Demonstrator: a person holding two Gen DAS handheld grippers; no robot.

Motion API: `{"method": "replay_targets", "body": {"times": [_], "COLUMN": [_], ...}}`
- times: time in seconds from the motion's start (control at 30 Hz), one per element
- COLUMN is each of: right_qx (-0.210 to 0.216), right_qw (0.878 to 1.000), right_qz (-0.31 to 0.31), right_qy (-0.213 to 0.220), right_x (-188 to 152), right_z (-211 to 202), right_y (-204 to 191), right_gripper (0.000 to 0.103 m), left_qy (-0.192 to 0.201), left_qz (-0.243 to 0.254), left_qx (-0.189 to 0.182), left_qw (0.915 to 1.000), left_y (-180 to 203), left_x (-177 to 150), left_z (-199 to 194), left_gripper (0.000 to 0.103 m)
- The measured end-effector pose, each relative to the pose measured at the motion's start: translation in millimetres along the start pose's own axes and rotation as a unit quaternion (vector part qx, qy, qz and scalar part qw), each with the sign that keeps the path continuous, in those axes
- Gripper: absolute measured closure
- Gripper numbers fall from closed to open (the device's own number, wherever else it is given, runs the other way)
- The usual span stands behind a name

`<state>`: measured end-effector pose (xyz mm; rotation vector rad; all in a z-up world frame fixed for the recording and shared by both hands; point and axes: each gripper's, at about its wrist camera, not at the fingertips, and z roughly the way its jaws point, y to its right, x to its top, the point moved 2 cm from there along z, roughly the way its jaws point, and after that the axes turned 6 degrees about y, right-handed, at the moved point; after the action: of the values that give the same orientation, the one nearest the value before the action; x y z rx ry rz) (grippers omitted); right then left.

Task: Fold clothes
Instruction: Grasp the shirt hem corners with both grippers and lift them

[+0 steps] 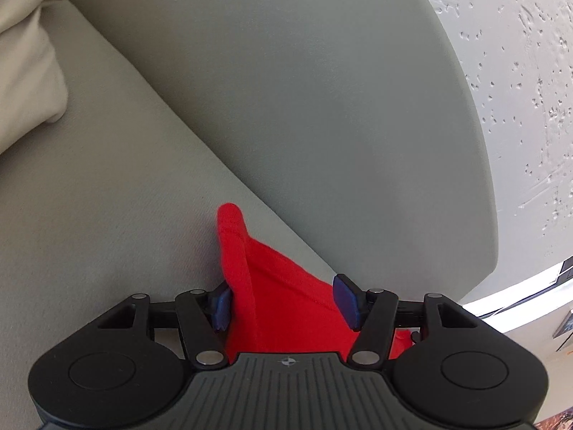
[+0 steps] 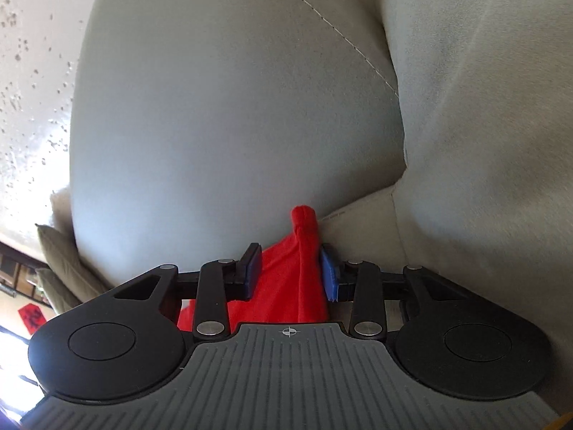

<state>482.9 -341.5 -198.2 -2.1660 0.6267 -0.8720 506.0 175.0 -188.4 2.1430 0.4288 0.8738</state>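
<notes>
This is a home, most likely a living room. Both wrist views look onto a large sofa upholstered in pale grey-green fabric [image 1: 107, 186], its seat meeting a broad padded backrest, with a stitched seam running across one grey cushion [image 2: 250, 107] in the right wrist view. A loose beige cloth pillow [image 1: 28, 64] rests on the seat at the far left. Behind the sofa stands a white rough-plastered wall [image 1: 519, 89]. At the lower left of the right wrist view, a small red paper decoration with a black character [image 2: 31, 317] hangs near dark shelving
</notes>
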Motion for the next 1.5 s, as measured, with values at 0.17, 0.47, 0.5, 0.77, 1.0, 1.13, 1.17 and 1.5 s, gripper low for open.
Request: {"method": "replay_targets", "body": {"times": [0.17,0.47,0.5,0.77,1.0,1.13,1.17,1.5], "right_qx": [-0.05,-0.103,-0.105,-0.104,-0.103,-0.111,-0.118,-0.101], "right_qw": [0.998,0.986,0.985,0.988,0.99,0.992,0.991,0.993], "right_qz": [-0.036,-0.116,-0.12,-0.102,-0.089,-0.065,-0.058,-0.01], "right_qy": [0.007,0.062,0.064,0.058,0.024,0.012,0.013,0.062], "right_x": [-4.1,-26.4,-28.9,-63.0,-136.9,-167.9,-175.2,-231.8], "right_z": [9.8,-35.5,-46.4,-179.5,-284.7,-313.5,-318.8,-369.2], "right_y": [-12.4,-75.0,-83.3,-120.8,-114.1,-59.3,-49.8,-13.1], "right_gripper": [0.097,0.098,0.098,0.098,0.098,0.098,0.098,0.099], "left_qy": [-0.003,0.056,0.057,0.038,0.013,0.03,0.038,0.057], "left_qz": [0.08,0.173,0.176,0.184,0.127,0.05,0.029,0.001], "left_qx": [0.06,0.076,0.07,0.012,-0.009,0.01,0.015,0.042], "left_qw": [0.995,0.9805,0.9802,0.9821,0.9917,0.9982,0.9988,0.9975], "left_y": [23.8,85.1,93.4,152.5,130.1,91.1,80.9,58.0], "left_x": [-1.6,-9.9,-13.2,-71.3,-142.5,-184.6,-192.4,-240.8], "left_z": [10.2,-52.6,-64.7,-176.8,-245.2,-272.6,-278.4,-338.5], "left_gripper": [0.101,0.101,0.101,0.101,0.1,0.101,0.101,0.101]}}
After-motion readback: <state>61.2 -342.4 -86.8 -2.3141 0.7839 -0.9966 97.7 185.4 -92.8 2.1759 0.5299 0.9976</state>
